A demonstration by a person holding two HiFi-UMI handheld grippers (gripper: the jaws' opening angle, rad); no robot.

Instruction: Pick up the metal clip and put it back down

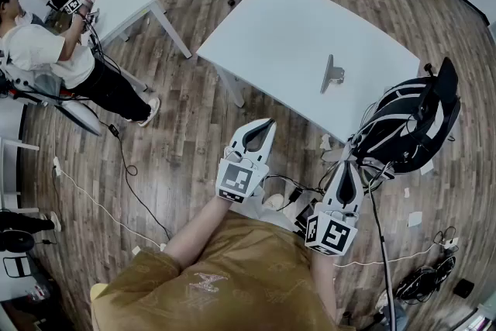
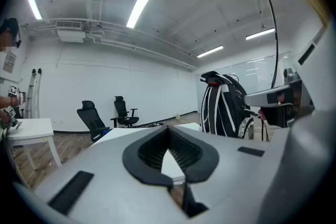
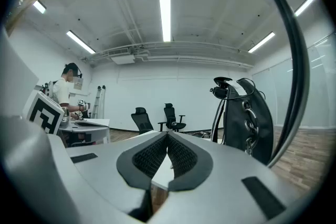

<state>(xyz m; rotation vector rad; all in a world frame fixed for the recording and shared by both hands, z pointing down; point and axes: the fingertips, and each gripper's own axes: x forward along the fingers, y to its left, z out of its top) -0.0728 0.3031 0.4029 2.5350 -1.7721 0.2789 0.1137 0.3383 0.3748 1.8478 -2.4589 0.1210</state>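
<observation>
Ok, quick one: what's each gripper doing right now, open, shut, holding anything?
Left gripper: shut, nothing between the jaws.
Right gripper: shut, nothing between the jaws.
The metal clip sits on the white table, unheld.

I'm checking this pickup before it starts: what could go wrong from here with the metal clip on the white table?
The left claw and right claw are both shut and short of the table; approaching unopened could knock the metal clip over. The golf bag stands close by the right claw, so a reach may brush it. The cables trailing on the floor could snag a step.
</observation>
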